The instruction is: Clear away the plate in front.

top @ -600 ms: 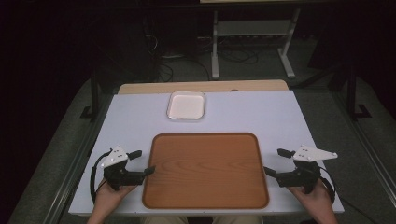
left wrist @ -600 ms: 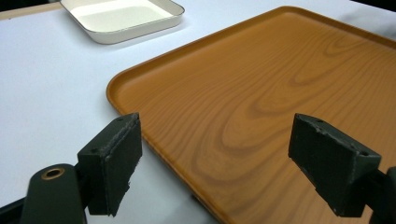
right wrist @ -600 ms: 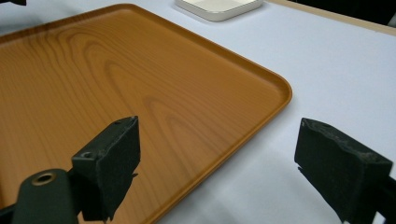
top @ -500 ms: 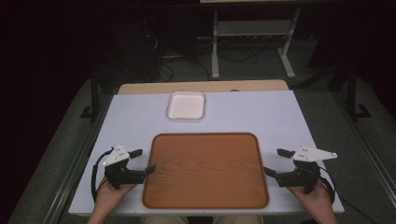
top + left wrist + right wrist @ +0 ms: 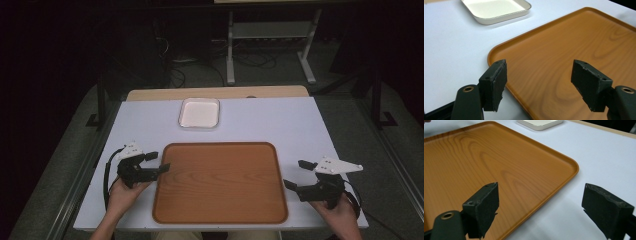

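While I watch from the high view, the white table (image 5: 280, 125) is the largest thing before me, and on it the wooden tray (image 5: 220, 182) serves as my landmark, lying flat on the near half of the table with its rounded corners and raised rim all in sight; beyond the tray's far edge, a little toward its left end and clear of it, sits the small white dish (image 5: 199, 112), flat on the table; at the tray's left edge my left gripper (image 5: 156, 163) is held in a hand, its jaws spread wide with nothing between them, one jaw tip over the table just outside the rim and the other over the tray's wood, as the left gripper view (image 5: 539, 77) shows; off the tray's right edge my right gripper (image 5: 299, 175) is held in the other hand, jaws likewise spread apart and pinching nothing; in the right gripper view (image 5: 540, 206) one jaw hangs over the tray's near right corner and the other over bare table beside it
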Motion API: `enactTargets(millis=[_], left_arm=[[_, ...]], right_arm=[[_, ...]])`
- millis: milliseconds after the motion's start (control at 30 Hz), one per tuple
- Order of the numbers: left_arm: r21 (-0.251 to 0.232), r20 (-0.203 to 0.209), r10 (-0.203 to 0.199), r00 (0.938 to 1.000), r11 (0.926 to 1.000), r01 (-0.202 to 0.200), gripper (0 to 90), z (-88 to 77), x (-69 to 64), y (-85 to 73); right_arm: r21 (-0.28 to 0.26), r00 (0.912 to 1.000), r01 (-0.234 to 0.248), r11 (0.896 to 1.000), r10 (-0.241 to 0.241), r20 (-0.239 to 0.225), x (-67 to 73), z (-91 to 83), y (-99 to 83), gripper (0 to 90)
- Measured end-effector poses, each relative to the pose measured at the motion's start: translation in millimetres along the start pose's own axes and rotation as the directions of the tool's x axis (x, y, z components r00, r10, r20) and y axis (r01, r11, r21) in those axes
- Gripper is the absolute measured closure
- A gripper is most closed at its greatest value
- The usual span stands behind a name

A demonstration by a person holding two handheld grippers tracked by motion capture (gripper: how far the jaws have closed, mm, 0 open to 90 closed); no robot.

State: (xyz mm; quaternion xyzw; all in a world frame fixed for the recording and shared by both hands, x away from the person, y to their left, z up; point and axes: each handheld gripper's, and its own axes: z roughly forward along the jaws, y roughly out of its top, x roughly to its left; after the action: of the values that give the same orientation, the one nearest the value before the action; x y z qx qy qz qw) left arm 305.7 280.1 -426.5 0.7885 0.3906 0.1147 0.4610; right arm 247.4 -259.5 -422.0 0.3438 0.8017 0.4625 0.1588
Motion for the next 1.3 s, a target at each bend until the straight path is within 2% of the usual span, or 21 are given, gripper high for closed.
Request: enactTargets(millis=[67,267,333,433,500,733,1000,1300], left_arm=[[0.009,0.006,-0.026,0.9996,0.9996,0.026,28.6,4.2,6.0,6.9],[0.000,-0.007,-0.017,0.9998,0.9999,0.017,31.1,9.2,13.0,22.3],[0.015,-0.001,-0.015,0.9999,0.9998,0.015,32.0,11.9,16.0,31.2],[0.011,0.007,-0.015,0.9999,0.9998,0.015,32.0,13.1,17.3,35.6],[0.024,0.028,-0.017,0.9995,0.9996,0.016,32.0,15.7,19.0,42.3],[0.037,0.042,0.015,0.9990,0.9992,-0.017,30.2,20.4,20.6,55.2],[0.042,0.051,0.018,0.9985,0.9989,-0.020,29.7,26.1,25.2,71.7],[0.050,0.054,0.036,0.9979,0.9980,-0.039,29.0,40.6,32.7,86.3]], right_arm=[[-0.002,1.0000,0.005,1.000,-0.005,0.009,0.2,-0.4,0.4,13.5],[0.003,0.9998,0.003,1.000,-0.003,0.019,-1.0,0.4,1.4,13.5],[0.007,0.9998,0.003,1.000,-0.003,0.018,-1.5,0.6,1.2,13.5],[0.008,0.9998,0.002,1.000,-0.002,0.018,-1.8,0.6,1.1,13.5],[0.009,0.9998,0.003,1.000,-0.003,0.019,-1.5,0.7,1.4,13.4],[0.004,0.9997,0.008,1.000,-0.008,0.025,-2.7,0.0,2.9,13.4],[-0.007,0.9996,0.003,1.000,-0.003,0.029,-4.3,0.0,5.0,13.4],[-0.012,0.9995,-0.004,1.000,0.004,0.032,-6.9,1.7,7.5,13.5]])
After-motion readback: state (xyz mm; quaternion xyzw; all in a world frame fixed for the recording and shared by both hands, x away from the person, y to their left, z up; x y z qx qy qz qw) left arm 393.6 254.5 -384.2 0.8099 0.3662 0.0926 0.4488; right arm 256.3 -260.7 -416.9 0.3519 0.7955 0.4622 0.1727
